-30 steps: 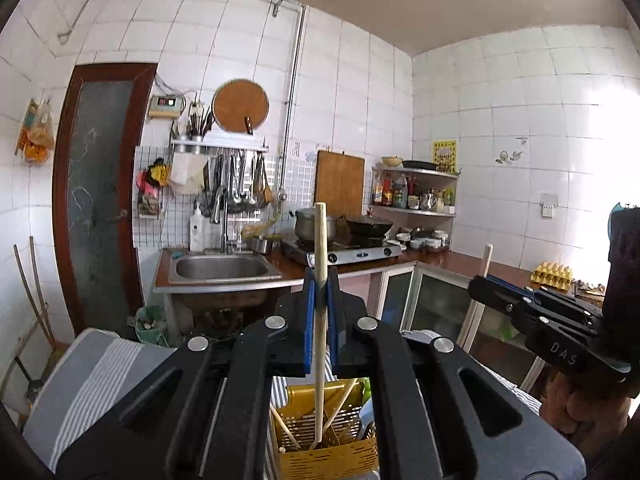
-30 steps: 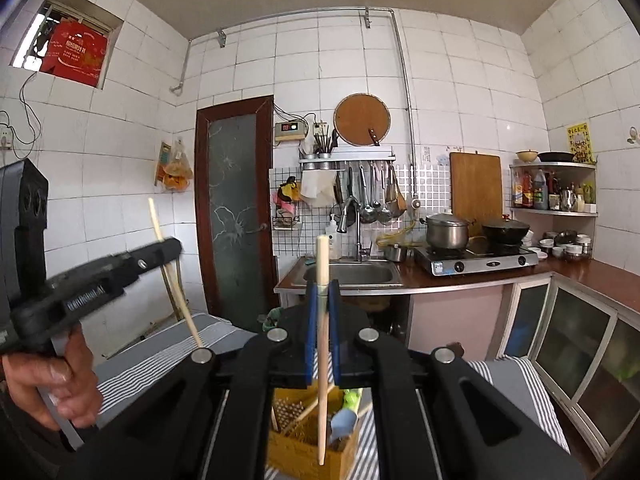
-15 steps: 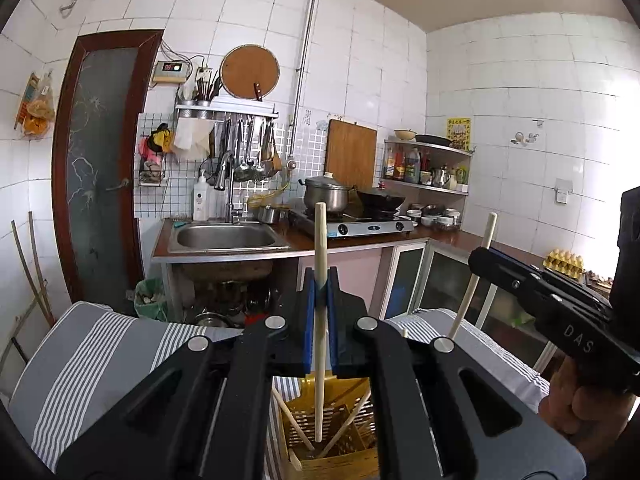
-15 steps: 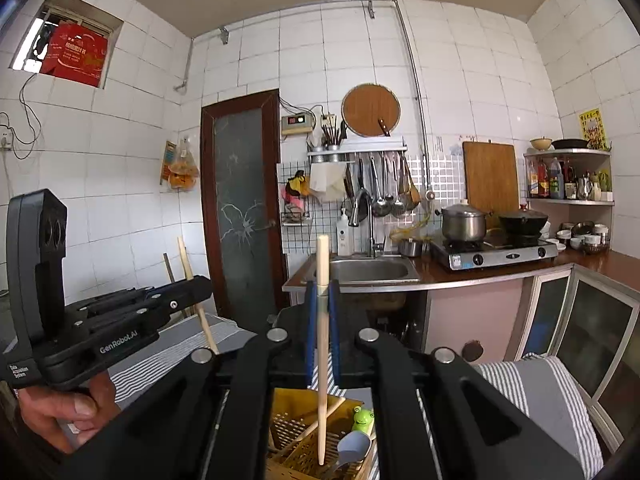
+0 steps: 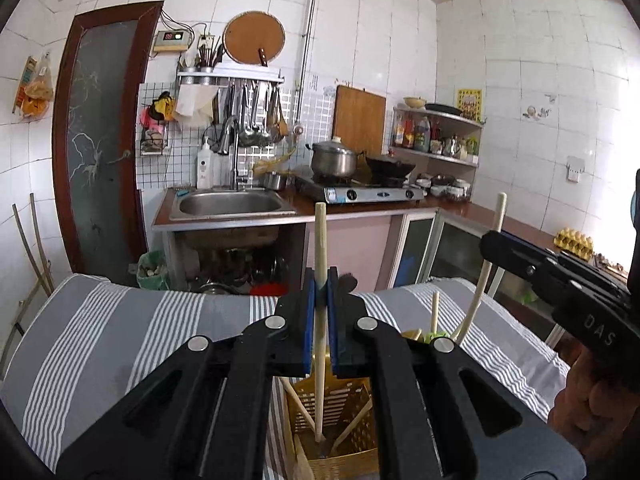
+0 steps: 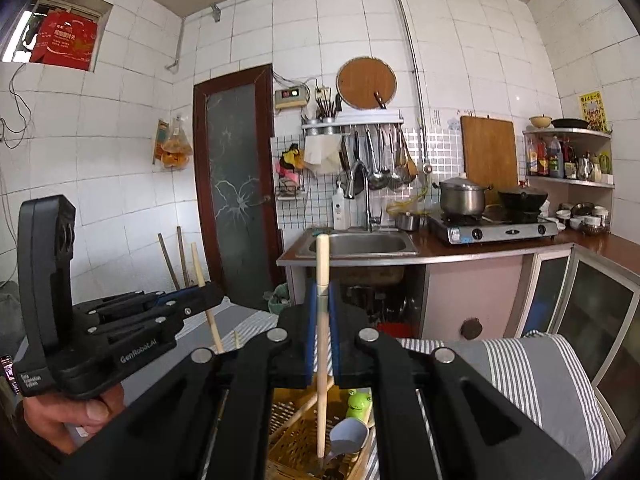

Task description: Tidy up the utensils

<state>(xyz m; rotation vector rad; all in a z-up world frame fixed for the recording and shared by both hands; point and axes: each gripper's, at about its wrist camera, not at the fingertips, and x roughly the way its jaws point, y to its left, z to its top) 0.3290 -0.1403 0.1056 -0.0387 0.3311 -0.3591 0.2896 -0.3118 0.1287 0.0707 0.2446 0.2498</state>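
The left gripper is clamping one wooden chopstick upright, its tip dipping into the yellow utensil basket; the right gripper is gripping a second chopstick above the same basket, beside one frog-topped spoon

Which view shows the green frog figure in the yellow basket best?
The right wrist view: the frog shows its eyes and face, standing in the basket beside the right gripper's chopstick. In the left wrist view only a green sliver peeks behind the left gripper.
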